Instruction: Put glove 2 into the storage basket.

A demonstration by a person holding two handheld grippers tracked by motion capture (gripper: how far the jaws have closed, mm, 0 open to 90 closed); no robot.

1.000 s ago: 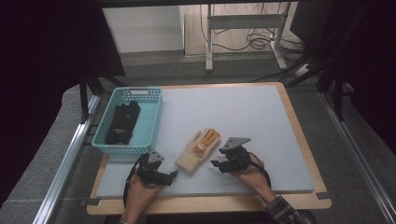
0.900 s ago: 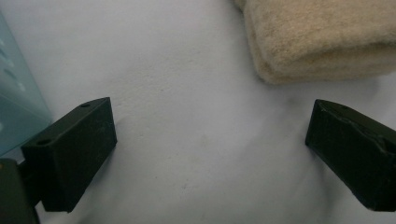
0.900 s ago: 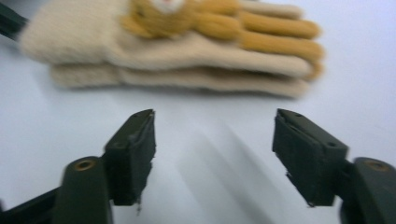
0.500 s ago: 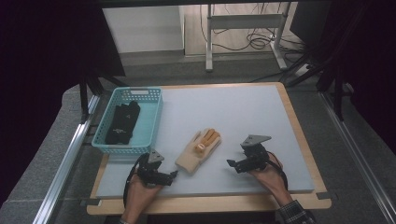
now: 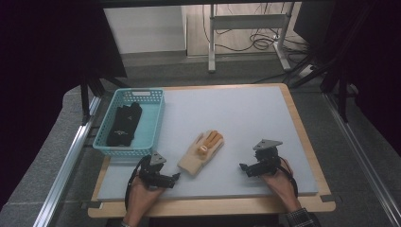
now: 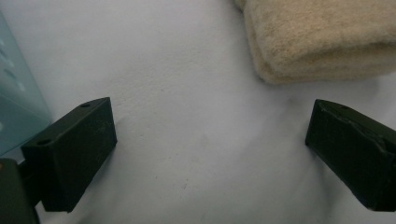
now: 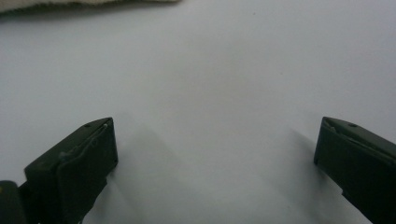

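Since the earlier frame, the right gripper has drawn back from the glove toward the right side of the surface, and its fingers have just been opening with nothing between them. Left gripper, glove and basket have kept their places.

Left to right:

Basket: teal, at the left edge of the surface, ahead of the left fingers; black gloves lie inside it. In the left gripper view its wall stands just beyond the left-hand finger.

Left gripper: fingers set wide, empty, low over the surface. The cuff of the glove lies just ahead of the fingers, toward the right-hand one, not touching.

Glove: beige with orange fingertips, flat on the surface between the two grippers, close to the left fingers and apart from the right ones.

Right gripper: fingers at full spread, holding nothing, bare surface between them. The glove edge shows far ahead of them, to the left.
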